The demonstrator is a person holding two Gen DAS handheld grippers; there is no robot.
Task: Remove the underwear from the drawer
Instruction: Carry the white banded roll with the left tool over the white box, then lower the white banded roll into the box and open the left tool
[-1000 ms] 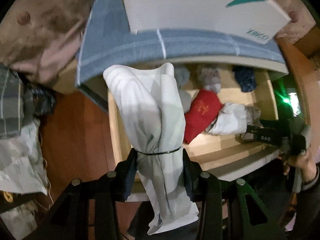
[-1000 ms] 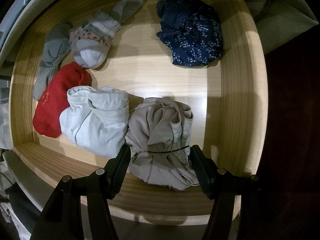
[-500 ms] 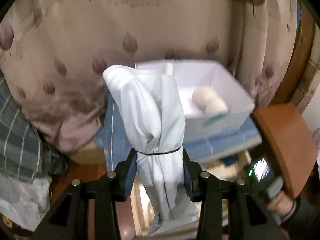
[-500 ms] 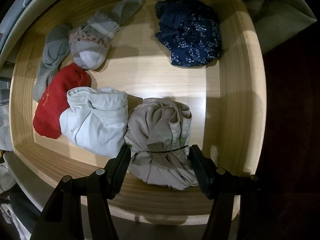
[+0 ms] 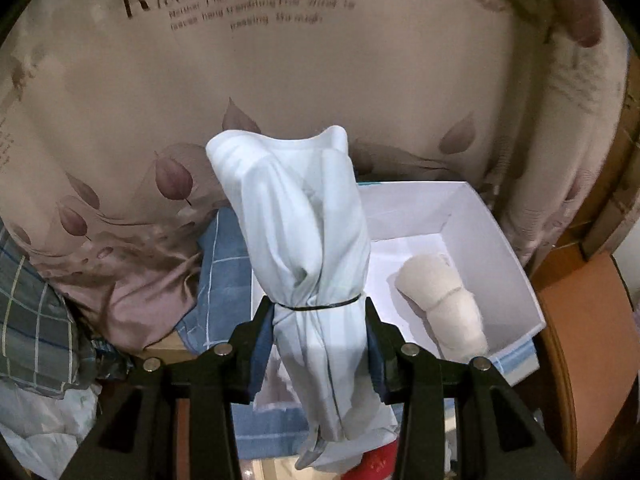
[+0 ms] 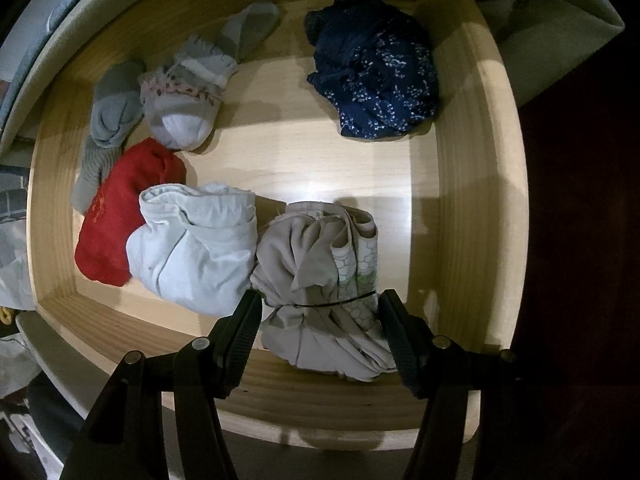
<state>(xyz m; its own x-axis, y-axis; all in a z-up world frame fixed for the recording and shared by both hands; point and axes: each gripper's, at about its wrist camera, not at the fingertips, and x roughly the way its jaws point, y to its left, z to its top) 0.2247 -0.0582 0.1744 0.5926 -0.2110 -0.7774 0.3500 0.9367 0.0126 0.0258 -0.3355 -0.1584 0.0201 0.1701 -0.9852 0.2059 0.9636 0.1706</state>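
My left gripper [image 5: 318, 320] is shut on a pale blue rolled underwear bundle [image 5: 300, 232] tied with a black band, and holds it up in front of a white box [image 5: 516, 264]. A cream rolled bundle [image 5: 444, 304] lies inside that box. In the right wrist view my right gripper [image 6: 320, 312] points down into the wooden drawer [image 6: 460, 200]. Its pads press both sides of a beige banded underwear bundle [image 6: 312, 252] that rests on the drawer floor. A pale grey bundle [image 6: 196, 256] lies just left of the beige one.
The drawer also holds a red bundle [image 6: 116, 216], a navy patterned bundle [image 6: 372, 64] and grey socks [image 6: 184, 96]. Behind the box hangs a leaf-print curtain [image 5: 280, 80]. A blue checked cloth [image 5: 224, 264] lies under the box, and plaid fabric [image 5: 32, 320] sits at the left.
My left gripper has risen with the pale blue bundle, from above the drawer to the front of the white box. The right gripper has stayed around the beige bundle.
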